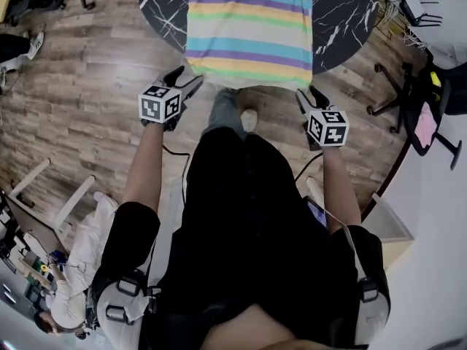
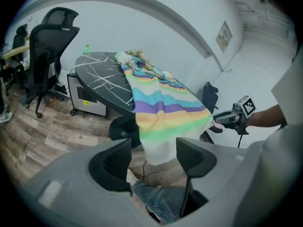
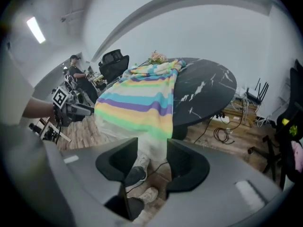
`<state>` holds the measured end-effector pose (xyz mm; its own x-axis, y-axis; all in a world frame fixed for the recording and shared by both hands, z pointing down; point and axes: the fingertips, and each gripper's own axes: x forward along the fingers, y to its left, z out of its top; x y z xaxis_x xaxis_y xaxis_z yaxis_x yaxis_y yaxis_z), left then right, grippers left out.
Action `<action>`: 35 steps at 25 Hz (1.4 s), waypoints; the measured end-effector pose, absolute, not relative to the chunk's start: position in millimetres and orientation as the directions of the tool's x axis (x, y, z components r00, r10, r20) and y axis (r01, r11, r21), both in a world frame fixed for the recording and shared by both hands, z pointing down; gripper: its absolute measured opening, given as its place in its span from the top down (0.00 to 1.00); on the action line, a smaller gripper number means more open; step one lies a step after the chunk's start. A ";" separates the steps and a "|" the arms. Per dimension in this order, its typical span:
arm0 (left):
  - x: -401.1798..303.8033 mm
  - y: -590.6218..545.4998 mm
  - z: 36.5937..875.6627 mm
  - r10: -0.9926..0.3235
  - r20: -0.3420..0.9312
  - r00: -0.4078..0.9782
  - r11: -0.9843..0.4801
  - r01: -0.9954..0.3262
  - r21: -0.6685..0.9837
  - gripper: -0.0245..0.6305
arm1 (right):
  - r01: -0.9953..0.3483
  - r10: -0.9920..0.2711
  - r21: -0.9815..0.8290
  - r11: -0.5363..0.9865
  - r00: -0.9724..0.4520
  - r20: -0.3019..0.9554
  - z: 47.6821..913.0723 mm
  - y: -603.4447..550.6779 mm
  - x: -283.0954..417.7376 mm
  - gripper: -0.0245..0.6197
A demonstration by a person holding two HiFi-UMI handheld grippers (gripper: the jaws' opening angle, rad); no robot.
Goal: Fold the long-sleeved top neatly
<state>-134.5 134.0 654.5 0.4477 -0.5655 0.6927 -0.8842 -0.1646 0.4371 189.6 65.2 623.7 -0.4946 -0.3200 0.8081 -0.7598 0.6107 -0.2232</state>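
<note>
The long-sleeved top [image 1: 248,31], striped in pastel bands, lies spread over a round black marble table [image 1: 157,6], and its hem hangs over the near edge. My left gripper [image 1: 186,80] hovers just off the hem's left corner, open and holding nothing. Just off the right corner my right gripper [image 1: 311,95] is open and holds nothing either. In the left gripper view the top [image 2: 161,108] hangs beyond the open left gripper [image 2: 154,160], with the right gripper [image 2: 227,118] off to the side. The right gripper view shows the top [image 3: 142,103] beyond the open right gripper [image 3: 152,162].
Black office chairs stand at the right [image 1: 416,100] and beside the table [image 2: 45,46]. Cables [image 3: 227,131] lie on the wood floor under the table. My own legs and shoes [image 1: 233,115] are right below the hem. A person [image 3: 75,70] stands far off.
</note>
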 end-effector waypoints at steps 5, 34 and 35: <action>-126.1 132.7 673.2 -0.519 0.655 0.549 -0.226 -0.827 0.514 0.47 | -0.769 -0.282 -0.290 0.570 -0.514 0.810 648.9 59.5 189.8 0.59; -66.6 201.4 608.0 -0.516 0.621 0.590 -0.264 -0.799 0.540 0.93 | -0.685 -0.242 -0.416 0.598 -0.649 0.721 604.6 117.2 199.4 0.93; -62.9 208.5 605.5 -0.516 0.621 0.590 -0.261 -0.799 0.542 0.93 | -0.680 -0.227 -0.419 0.602 -0.649 0.726 604.0 123.8 202.7 0.93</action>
